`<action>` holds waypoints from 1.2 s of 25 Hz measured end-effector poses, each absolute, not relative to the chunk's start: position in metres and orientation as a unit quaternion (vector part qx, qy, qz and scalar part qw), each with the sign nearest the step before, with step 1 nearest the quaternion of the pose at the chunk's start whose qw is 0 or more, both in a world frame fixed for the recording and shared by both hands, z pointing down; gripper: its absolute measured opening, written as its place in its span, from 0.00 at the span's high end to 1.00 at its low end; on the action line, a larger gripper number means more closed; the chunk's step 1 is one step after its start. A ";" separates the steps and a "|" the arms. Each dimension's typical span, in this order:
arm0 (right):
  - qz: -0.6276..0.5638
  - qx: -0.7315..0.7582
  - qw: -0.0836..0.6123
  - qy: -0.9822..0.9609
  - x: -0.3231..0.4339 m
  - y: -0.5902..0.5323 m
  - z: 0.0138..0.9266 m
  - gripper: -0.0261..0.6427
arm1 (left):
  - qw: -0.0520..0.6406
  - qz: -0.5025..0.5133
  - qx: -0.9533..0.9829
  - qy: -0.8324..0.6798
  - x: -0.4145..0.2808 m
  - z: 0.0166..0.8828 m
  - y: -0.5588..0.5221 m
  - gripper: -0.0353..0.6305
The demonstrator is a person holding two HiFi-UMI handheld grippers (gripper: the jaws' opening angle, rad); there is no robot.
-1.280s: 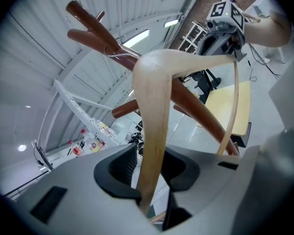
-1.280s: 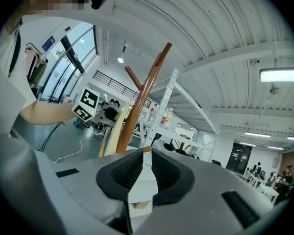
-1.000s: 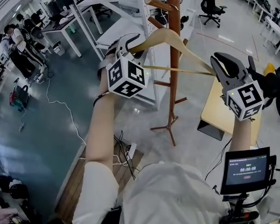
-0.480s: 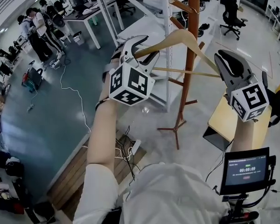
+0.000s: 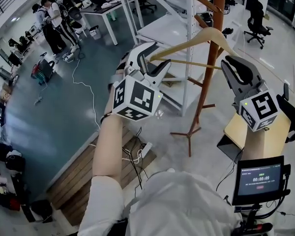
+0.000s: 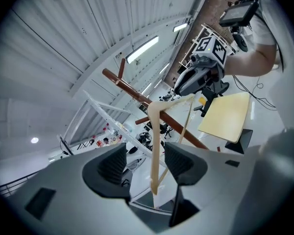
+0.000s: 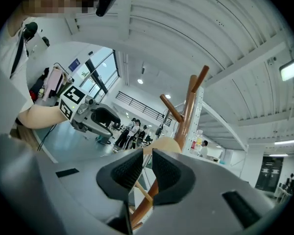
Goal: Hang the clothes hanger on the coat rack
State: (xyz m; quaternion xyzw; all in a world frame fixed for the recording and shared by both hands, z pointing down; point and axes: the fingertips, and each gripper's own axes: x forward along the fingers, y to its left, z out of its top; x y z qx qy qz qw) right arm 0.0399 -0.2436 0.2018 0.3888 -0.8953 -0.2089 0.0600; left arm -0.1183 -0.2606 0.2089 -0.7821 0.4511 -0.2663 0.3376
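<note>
A pale wooden clothes hanger (image 5: pixel 187 43) is held up in front of the brown wooden coat rack (image 5: pixel 211 68), its peak close beside the pole. My right gripper (image 5: pixel 231 65) is shut on the hanger's right end, and in the right gripper view the hanger (image 7: pixel 164 143) shows just beyond the narrow jaws (image 7: pixel 147 168). My left gripper (image 5: pixel 150 58) is opening. The hanger's left arm (image 6: pixel 156 146) lies between its pads (image 6: pixel 146 160) with a gap on each side. The rack's pegs (image 7: pixel 186 116) rise above the hanger.
A white metal shelf frame (image 5: pixel 187 33) stands just behind the rack. A yellow-topped table (image 5: pixel 236 127) is at the right, with a small screen (image 5: pixel 258 178) below it. Cables and a power strip (image 5: pixel 145 149) lie on the floor. People (image 5: pixel 54 23) stand at the far left.
The left jaws have spread apart and no longer press on the hanger's left arm. Both grippers and the hanger have shifted sideways, bringing the hanger's peak up beside the rack's pole.
</note>
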 end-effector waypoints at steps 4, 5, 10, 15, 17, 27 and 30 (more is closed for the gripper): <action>-0.207 0.366 0.054 -0.906 0.032 -0.227 0.214 0.89 | 0.326 -0.263 -0.782 0.461 -0.118 0.224 -0.234 0.60; -0.204 0.360 0.053 -0.909 0.029 -0.226 0.217 0.89 | 0.321 -0.258 -0.784 0.465 -0.118 0.227 -0.230 0.60; -0.181 0.336 0.050 -0.923 0.012 -0.220 0.236 0.89 | 0.292 -0.235 -0.792 0.482 -0.123 0.241 -0.211 0.60; -0.152 0.327 0.052 -0.931 -0.001 -0.205 0.263 0.89 | 0.262 -0.207 -0.801 0.497 -0.127 0.262 -0.195 0.60; -0.140 0.326 0.055 -0.933 -0.002 -0.202 0.279 0.89 | 0.242 -0.185 -0.809 0.503 -0.126 0.274 -0.194 0.60; -0.081 0.352 0.048 -0.931 0.013 -0.187 0.331 0.89 | 0.160 -0.156 -0.829 0.513 -0.109 0.340 -0.188 0.87; -0.068 0.362 0.046 -0.928 0.018 -0.187 0.346 0.89 | 0.138 -0.158 -0.832 0.514 -0.103 0.364 -0.189 0.92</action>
